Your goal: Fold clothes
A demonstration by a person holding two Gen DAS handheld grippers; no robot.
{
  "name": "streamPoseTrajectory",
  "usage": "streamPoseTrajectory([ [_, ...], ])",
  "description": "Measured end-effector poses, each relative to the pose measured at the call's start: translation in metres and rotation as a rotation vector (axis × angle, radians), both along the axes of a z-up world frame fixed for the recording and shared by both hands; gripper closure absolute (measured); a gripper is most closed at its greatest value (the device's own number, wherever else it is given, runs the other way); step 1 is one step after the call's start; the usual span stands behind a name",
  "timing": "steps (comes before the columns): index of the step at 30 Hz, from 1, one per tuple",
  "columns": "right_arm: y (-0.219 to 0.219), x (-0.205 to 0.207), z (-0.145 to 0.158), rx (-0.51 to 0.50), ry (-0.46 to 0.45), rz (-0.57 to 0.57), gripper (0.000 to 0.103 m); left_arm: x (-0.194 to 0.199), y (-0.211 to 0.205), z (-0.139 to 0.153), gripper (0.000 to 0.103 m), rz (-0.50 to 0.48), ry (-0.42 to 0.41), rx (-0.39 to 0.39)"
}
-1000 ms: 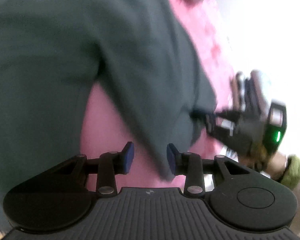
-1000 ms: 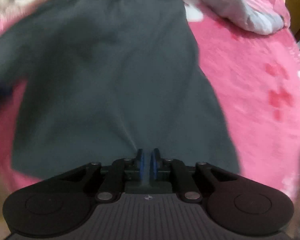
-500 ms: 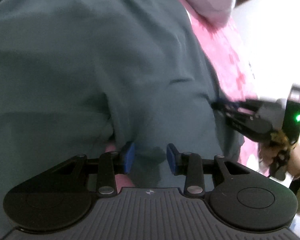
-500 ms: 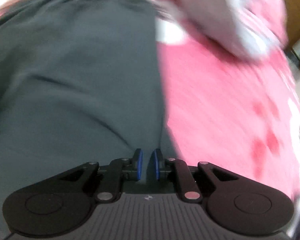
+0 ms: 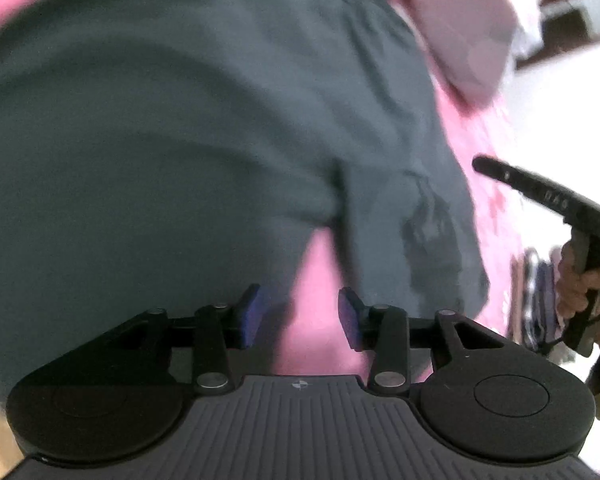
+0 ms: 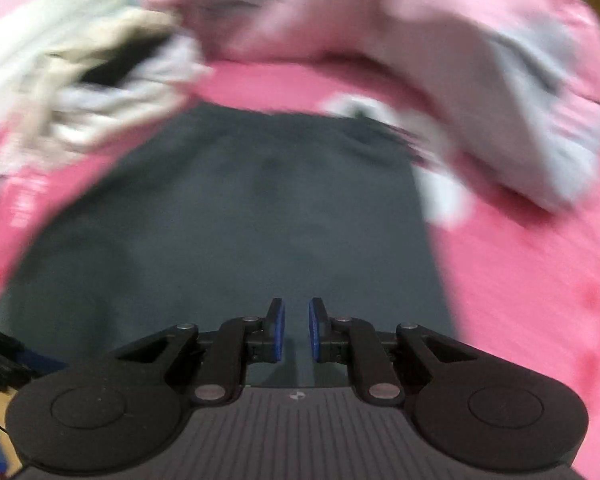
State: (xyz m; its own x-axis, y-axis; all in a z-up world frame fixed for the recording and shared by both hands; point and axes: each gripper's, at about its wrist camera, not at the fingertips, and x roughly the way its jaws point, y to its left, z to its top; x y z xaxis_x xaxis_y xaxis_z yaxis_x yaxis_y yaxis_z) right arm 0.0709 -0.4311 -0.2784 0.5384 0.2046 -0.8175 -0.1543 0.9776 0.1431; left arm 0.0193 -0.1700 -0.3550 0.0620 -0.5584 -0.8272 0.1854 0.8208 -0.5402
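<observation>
dark grey garment (image 5: 188, 152) spread flat on pink bedspread (image 6: 520, 300), laid out for folding | left gripper (image 5: 299, 314) jaws released, empty, over hem notch at 6 o'clock | right gripper (image 6: 297, 330) jaws slightly parted, nothing between | clothes pile (image 6: 100, 80) at 11 o'clock

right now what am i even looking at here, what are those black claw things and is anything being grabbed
Those black claws are hand-held grippers, one in each of a person's hands, not a robot arm. Each carries a camera looking forward along its two blue-padded fingers, so you get one picture per gripper.

In the left view, the left gripper is open over the pink bedcover, with nothing between its fingers. At the right edge you can see the person's other hand holding the second tool.

In the right view, the right gripper has a narrow gap between its pads and grips nothing.

A dark grey garment lies spread on the bedcover. Paler clothes are piled beyond it, too blurred to identify.
</observation>
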Motion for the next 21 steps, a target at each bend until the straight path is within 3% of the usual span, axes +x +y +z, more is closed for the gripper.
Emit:
streamPoseTrajectory([
  [4,0.059,0.025,-0.014,0.122,0.010,0.119,0.089,-0.001,0.059,0.016,0.061,0.153,-0.052,0.089],
  [10,0.127,0.031,-0.023,0.230,0.089,0.152,0.089,0.020,0.130,0.021,0.059,0.264,-0.160,0.243],
  [15,0.162,0.039,-0.025,0.309,0.142,0.108,0.087,0.033,0.157,0.009,0.059,0.182,-0.163,0.267],
  [21,0.196,0.063,-0.022,0.301,0.148,0.066,0.073,0.036,0.177,-0.006,0.059,0.064,-0.144,0.269],
])
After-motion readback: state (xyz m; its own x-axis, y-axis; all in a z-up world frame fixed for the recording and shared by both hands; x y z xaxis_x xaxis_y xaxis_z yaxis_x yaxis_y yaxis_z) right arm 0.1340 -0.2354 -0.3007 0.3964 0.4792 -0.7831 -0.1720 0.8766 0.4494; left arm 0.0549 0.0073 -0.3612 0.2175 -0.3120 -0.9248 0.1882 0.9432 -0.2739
